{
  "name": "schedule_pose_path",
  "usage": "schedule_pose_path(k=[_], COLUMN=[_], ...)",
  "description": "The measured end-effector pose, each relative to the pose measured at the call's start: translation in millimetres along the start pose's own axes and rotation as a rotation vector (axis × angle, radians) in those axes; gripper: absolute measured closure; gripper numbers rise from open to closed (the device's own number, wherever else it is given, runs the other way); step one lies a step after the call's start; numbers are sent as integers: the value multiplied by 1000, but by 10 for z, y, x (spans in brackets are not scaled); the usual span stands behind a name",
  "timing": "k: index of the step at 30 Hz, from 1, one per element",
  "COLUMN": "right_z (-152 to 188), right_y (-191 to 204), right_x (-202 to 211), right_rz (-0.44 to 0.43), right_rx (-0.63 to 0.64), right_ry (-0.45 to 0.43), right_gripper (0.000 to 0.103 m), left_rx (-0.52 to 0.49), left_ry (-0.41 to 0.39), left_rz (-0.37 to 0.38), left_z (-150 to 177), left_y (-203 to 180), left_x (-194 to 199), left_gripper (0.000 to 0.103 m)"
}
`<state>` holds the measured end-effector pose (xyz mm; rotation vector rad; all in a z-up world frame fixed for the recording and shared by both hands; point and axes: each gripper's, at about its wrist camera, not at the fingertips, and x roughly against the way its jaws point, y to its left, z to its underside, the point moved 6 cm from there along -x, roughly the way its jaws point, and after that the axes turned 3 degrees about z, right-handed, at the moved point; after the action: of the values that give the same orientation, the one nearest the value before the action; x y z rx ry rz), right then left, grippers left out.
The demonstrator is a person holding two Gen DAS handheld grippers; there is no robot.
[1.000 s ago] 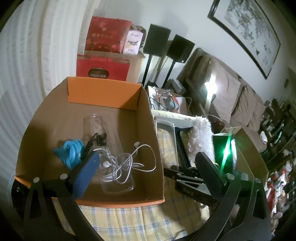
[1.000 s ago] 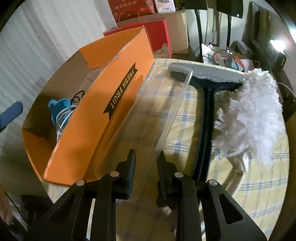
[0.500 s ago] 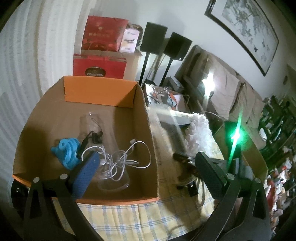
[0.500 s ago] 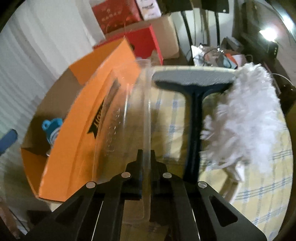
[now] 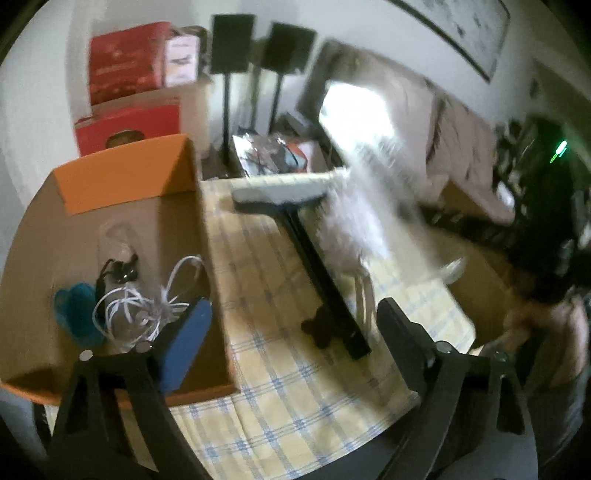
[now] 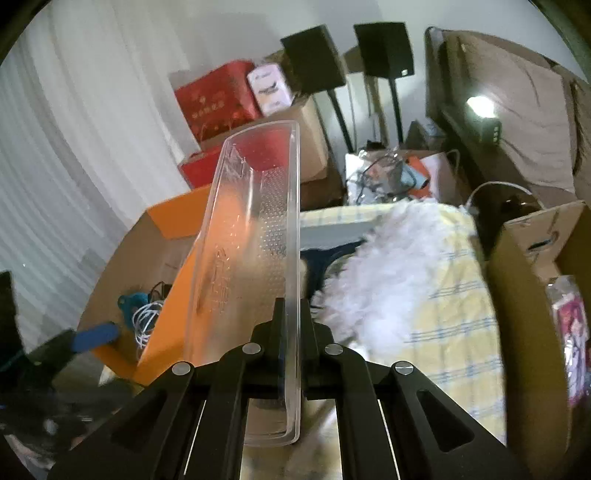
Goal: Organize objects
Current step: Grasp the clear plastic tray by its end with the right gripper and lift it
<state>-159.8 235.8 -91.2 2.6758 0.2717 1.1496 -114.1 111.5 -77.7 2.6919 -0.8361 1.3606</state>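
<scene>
Partway: right tongs [image 6: 291, 314] clamp the clear tray [image 6: 251, 258] aloft; left tongs [image 5: 291, 325] gape empty; box [image 5: 122, 184] holds cables [image 5: 136, 306]; duster [image 5: 354, 221] and squeegee [image 5: 295, 206] remain on the surface [image 5: 280, 387].

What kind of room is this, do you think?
Most likely a lived-in home living room used partly for storage: a cushioned sofa under a framed picture, two speakers on stands, and stacked gift boxes by a curtain.

Open left claw [image 5: 291, 325] hovers over squeegee [image 5: 295, 218] beside box [image 5: 122, 184].
</scene>
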Motion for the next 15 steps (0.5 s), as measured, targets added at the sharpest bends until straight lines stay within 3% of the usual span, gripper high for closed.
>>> schedule_pose_path(k=[3,6,8,12,15], right_z=[-18,0,19,76,112], right_y=[-148,-276,-362,-473,-552], right_x=[150,262,326,417,466], right_rz=[10,18,20,29,33], right_rx=[-6,-19,-31,-41,-48], right_ry=[-18,-28,-34,-41,-43], right_gripper=[99,99,99,99,99], left_rx=[-63,-105,-149,-264,-318], left_ry=[28,66,101,183,233], left_rz=[-11,32,61,11,26], left_z=[-8,-6,-2,41,94], left_y=[-117,-237,-309,-369,-411], left_x=[-122,-253,-360,-567,-687], left_gripper=[30,54,62,64,64])
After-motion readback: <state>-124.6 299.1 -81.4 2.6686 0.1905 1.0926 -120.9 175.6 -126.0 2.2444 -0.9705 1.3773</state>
